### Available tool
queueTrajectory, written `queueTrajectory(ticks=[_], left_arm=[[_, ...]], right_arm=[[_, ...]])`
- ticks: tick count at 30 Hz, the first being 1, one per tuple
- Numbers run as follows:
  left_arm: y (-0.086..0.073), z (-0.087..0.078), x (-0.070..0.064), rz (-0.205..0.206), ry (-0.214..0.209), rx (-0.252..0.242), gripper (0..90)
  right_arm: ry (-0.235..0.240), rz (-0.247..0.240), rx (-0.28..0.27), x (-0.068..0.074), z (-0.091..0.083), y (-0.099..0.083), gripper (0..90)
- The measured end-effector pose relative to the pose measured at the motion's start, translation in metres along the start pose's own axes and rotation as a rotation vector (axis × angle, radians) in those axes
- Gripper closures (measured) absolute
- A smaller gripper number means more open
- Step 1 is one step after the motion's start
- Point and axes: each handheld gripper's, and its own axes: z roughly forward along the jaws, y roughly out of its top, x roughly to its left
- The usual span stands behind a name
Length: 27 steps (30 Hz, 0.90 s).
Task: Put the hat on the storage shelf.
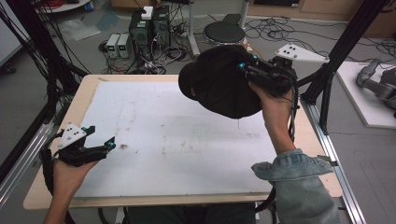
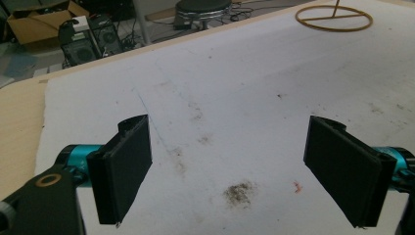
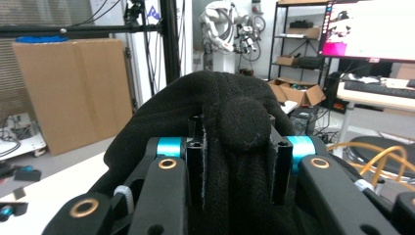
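While held aloft over the desk's (image 1: 56, 186) far right part, near the far edge, hangs slack from the right tool (image 1: 252, 70): a black hat (image 1: 219, 86), soft fleece by the look of it, brim drooping toward the left. Pinched between closed jaws on a fold of its cloth, seen in the right gripper view as a thick pleat bunched around a rounded knob of fabric (image 3: 243, 122). Clear of the white sheet (image 1: 177, 140), touching nothing below.

Probably light and floppy, with no stiffness to keep its shape; likely to sag, swing and fold wherever unsupported. Not fragile, not slippery, the nap offering good bite. Best taken by a gathered fold or by the brim edge, where the cloth is doubled; a single thin layer could slide out.

Low at the near left corner, just above the sheet, the left tool (image 1: 100, 140): jaws spread wide, nothing between them. A wire ring (image 2: 334, 18) at the far side in the left gripper view, standing on the desk.
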Motion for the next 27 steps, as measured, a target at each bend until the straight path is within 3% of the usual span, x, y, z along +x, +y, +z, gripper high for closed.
queueTrajectory(ticks=[14, 17, 27], left_arm=[[-0.001, 0.001, 0.0, -0.002, -0.003, 0.004, 18.3], [-0.002, 0.002, 0.0, 0.001, -0.005, 0.007, 18.3], [-0.003, 0.004, -0.002, 0.004, -0.01, 0.008, 18.3]], right_arm=[[-0.055, -0.006, -0.055, -0.027, 0.008, 0.022, 70.2], [-0.071, 0.007, -0.069, -0.04, 0.011, 0.022, 70.2], [-0.107, 0.022, -0.032, -0.071, 0.029, 0.014, 70.0]])
